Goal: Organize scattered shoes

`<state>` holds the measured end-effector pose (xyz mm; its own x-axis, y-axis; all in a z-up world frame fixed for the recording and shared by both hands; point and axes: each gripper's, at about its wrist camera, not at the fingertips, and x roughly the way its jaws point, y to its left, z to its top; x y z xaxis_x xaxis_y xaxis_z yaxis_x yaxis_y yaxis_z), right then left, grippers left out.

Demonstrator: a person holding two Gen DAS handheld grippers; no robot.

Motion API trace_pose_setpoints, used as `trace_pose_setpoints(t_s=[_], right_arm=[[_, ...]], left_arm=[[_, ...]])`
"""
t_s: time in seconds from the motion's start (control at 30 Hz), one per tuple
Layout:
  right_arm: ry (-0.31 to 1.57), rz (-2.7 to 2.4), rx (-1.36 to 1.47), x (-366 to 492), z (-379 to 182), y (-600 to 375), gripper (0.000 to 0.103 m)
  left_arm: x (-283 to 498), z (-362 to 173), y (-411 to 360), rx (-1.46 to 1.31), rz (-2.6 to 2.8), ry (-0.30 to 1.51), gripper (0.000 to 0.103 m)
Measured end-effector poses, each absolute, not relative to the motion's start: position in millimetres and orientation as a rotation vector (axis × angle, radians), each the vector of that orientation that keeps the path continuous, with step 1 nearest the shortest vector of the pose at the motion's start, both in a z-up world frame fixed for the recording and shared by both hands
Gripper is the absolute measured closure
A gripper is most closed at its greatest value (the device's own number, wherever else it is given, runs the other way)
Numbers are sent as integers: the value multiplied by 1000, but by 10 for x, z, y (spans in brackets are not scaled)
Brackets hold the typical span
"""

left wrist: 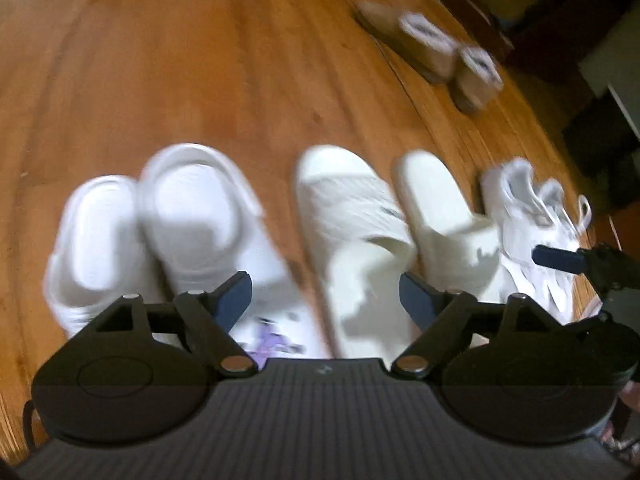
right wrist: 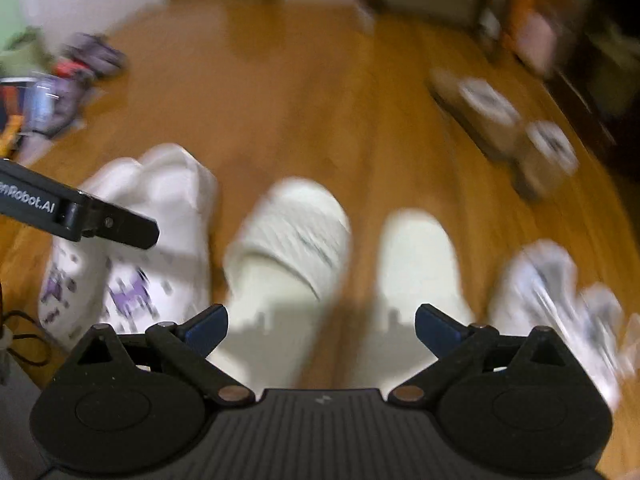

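White shoes in a row on the floor.
Both hand-held grippers spread wide, holding nothing; blurry slides maybe below.

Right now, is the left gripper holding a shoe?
No, the left gripper is open and empty above the white clogs and cream slippers.

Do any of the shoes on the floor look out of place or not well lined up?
Yes. The white sneakers at the right end lie crumpled, not straight like the cream slides and the white clogs beside them. The tan sandals sit apart, farther back on the wooden floor, angled away from the row. Both grippers are open.
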<state>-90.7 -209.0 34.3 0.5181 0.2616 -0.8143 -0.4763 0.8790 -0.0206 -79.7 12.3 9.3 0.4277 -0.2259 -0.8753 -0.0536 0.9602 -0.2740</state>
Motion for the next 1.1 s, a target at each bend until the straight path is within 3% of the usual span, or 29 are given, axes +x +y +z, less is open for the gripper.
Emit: trace_pose_setpoints(t_s=[0.07,0.3,0.57,0.73,0.8,1.1], right_arm=[[882,449,-276,-864,171,-1994,9],[882,597,-542,-760,-68,-1728,10],[955,661,-633,-471,-164,-1630,20],[955,720,-705,-239,-256,-1378,20],[973,751,-736,-163,-292,-1304,20],[1130,866,-726,185,-474,-1160,16]], left_arm=[[-837,10,262,-270,-115,1138,22],[-876,-179,564,-192,-323,1173,16],[-943,-149,566,-183,-431,1126,15],[-930,-177,682,-350,-542,1072,11],[-889,-319,851,-546,-636,1076,11],[-940,-500,930,-673,-669,1070,8]])
